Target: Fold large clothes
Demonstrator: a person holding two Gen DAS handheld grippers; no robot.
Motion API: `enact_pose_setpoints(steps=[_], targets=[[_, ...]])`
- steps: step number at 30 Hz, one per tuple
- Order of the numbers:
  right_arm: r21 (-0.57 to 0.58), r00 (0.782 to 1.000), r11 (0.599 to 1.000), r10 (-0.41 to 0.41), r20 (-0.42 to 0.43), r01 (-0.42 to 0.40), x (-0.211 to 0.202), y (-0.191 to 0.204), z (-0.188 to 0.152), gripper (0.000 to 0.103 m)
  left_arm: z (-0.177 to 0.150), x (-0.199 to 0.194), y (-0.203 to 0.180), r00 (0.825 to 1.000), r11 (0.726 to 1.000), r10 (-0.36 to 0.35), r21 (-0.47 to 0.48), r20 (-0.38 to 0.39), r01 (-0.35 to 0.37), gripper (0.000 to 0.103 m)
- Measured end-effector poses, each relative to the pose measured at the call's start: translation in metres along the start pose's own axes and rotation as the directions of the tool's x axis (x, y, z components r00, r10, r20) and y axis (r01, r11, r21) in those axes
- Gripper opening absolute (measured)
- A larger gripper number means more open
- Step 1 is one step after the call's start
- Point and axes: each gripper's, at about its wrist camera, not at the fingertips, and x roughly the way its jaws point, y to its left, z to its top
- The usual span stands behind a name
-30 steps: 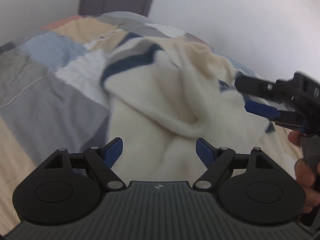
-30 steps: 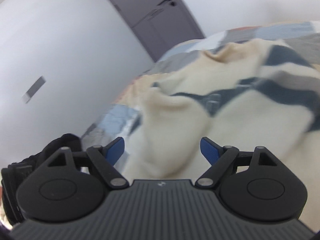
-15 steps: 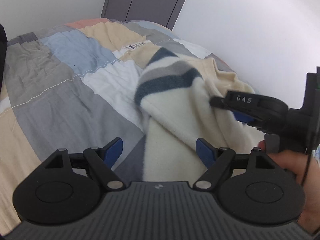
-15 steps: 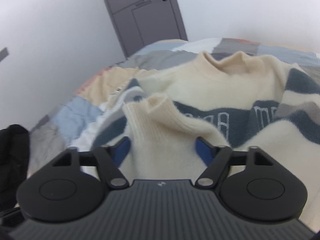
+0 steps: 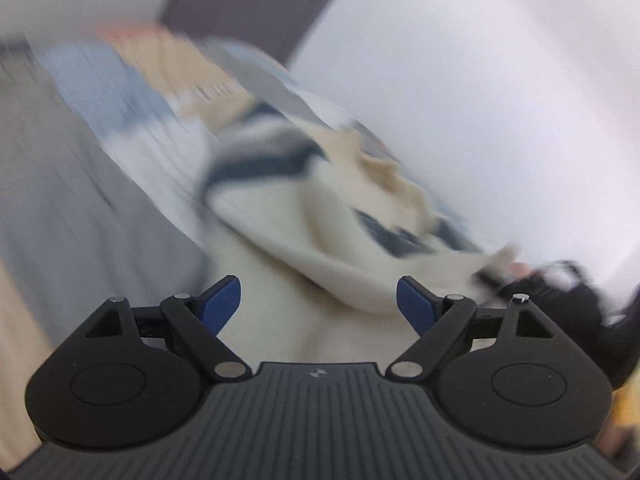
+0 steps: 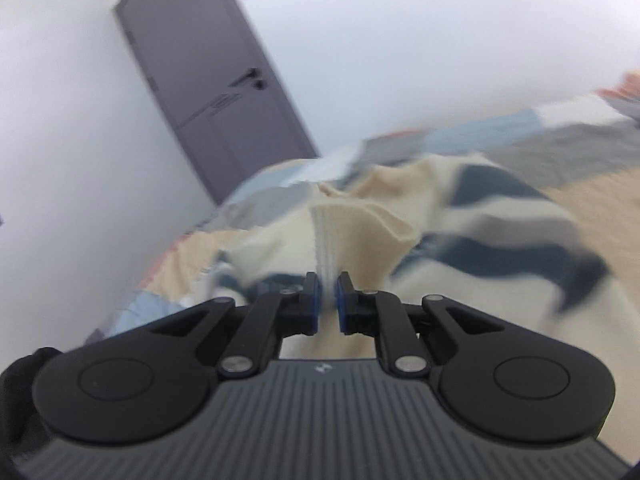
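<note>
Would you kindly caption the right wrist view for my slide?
Right gripper shut on the cream sweater's ribbed cuff above a patchwork bedspread.

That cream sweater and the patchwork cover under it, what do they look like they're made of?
The sweater looks like a soft, fuzzy knit, maybe wool or fleecy acrylic: its cuff shows ribbing and the surface is matte and fluffy. The patchwork cover looks like thin woven cotton, flat and creased, though blur leaves that uncertain.

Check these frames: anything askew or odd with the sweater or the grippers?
Nothing damaged. The cream sweater lies bunched and twisted on the patchwork bedspread, not flat. The right gripper is shut on its ribbed cuff; the left gripper is opening, pads off the knit. Both views are motion-blurred.
</note>
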Motion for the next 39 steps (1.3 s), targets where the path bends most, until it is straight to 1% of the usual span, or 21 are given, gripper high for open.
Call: enact_pose_setpoints(steps=[2,5,6,7,9,11,12,13,14,15,16,20,23,25,27,29,30,31,34,37,39], targets=[[0.084,0.998,0.995,-0.04,-0.053,0.044,-0.002,-0.022,-0.01,0.012,-0.004,0.004,-0.005,1.0,1.0,-0.02,-0.004,-0.016,0.019,0.088],[0.169,0.983,0.98,-0.075,-0.167,0.104,-0.002,-0.045,-0.029,0.013,-0.01,0.007,-0.015,1.0,0.999,0.007,0.05,-0.015,-0.007,0.088],[0.181,0.975,0.976,-0.08,-0.206,0.118,-0.002,-0.051,-0.035,0.013,-0.012,0.01,-0.017,0.999,0.998,0.02,0.061,-0.028,-0.018,0.088],[0.181,0.968,0.975,-0.085,-0.236,0.13,-0.003,-0.053,-0.04,0.017,-0.013,0.014,-0.017,0.998,0.997,0.033,0.071,-0.05,-0.03,0.088],[0.17,0.964,0.975,-0.095,-0.247,0.139,-0.011,-0.054,-0.043,0.025,-0.015,0.021,-0.016,0.993,0.994,0.073,0.084,-0.093,-0.066,0.088],[0.145,0.959,0.979,-0.099,-0.267,0.142,-0.017,-0.05,-0.039,0.027,-0.015,0.023,-0.014,0.989,0.993,0.098,0.081,-0.107,-0.09,0.088],[0.127,0.953,0.98,-0.112,-0.28,0.152,-0.02,-0.049,-0.036,0.032,-0.015,0.023,-0.015,0.988,0.991,0.108,0.087,-0.109,-0.099,0.088],[0.083,0.946,0.983,-0.136,-0.295,0.167,-0.023,-0.046,-0.034,0.048,-0.015,0.023,-0.016,0.987,0.989,0.119,0.101,-0.108,-0.109,0.088],[0.019,0.937,0.98,-0.182,-0.299,0.196,-0.026,-0.041,-0.032,0.056,-0.015,0.023,-0.016,0.986,0.986,0.131,0.117,-0.106,-0.118,0.088],[-0.038,0.935,0.974,-0.224,-0.277,0.222,-0.032,-0.036,-0.033,0.071,-0.015,0.025,-0.016,0.985,0.984,0.137,0.128,-0.105,-0.123,0.088],[-0.08,0.939,0.97,-0.243,-0.241,0.231,-0.04,-0.034,-0.034,0.074,-0.015,0.027,-0.015,0.984,0.983,0.142,0.129,-0.105,-0.128,0.088],[-0.168,0.964,0.965,-0.225,-0.14,0.201,-0.055,-0.028,-0.031,0.074,-0.016,0.034,-0.018,0.979,0.972,0.181,0.166,-0.091,-0.164,0.088],[-0.244,0.981,0.959,-0.173,-0.084,0.148,-0.043,-0.015,-0.027,0.074,-0.017,0.04,-0.021,0.976,0.962,0.2,0.208,-0.092,-0.177,0.088],[-0.307,0.985,0.945,-0.147,-0.095,0.111,-0.029,-0.006,-0.026,0.072,-0.018,0.046,-0.022,0.971,0.958,0.211,0.22,-0.11,-0.183,0.088],[-0.323,0.985,0.942,-0.132,-0.108,0.091,-0.01,-0.005,-0.026,0.071,-0.022,0.051,-0.021,0.964,0.953,0.229,0.233,-0.134,-0.194,0.088],[-0.325,0.975,0.942,-0.141,-0.17,0.079,0.01,-0.008,-0.03,0.071,-0.028,0.056,-0.019,0.955,0.945,0.247,0.257,-0.162,-0.201,0.088],[-0.313,0.965,0.947,-0.147,-0.215,0.075,0.02,-0.011,-0.034,0.067,-0.029,0.058,-0.018,0.952,0.941,0.257,0.268,-0.164,-0.208,0.088],[-0.298,0.958,0.952,-0.148,-0.245,0.07,0.027,-0.016,-0.038,0.067,-0.03,0.057,-0.018,0.952,0.94,0.258,0.271,-0.163,-0.208,0.088],[-0.339,0.949,0.939,-0.163,-0.27,0.065,0.03,-0.014,-0.04,0.067,-0.03,0.055,-0.016,0.955,0.945,0.251,0.256,-0.16,-0.205,0.088],[-0.319,0.928,0.945,-0.184,-0.325,0.076,0.028,-0.009,-0.032,0.068,-0.035,0.044,-0.012,0.954,0.945,0.261,0.241,-0.15,-0.221,0.088],[-0.299,0.922,0.951,-0.179,-0.344,0.073,0.018,-0.012,-0.03,0.067,-0.037,0.033,-0.01,0.947,0.944,0.286,0.215,-0.144,-0.252,0.088]])
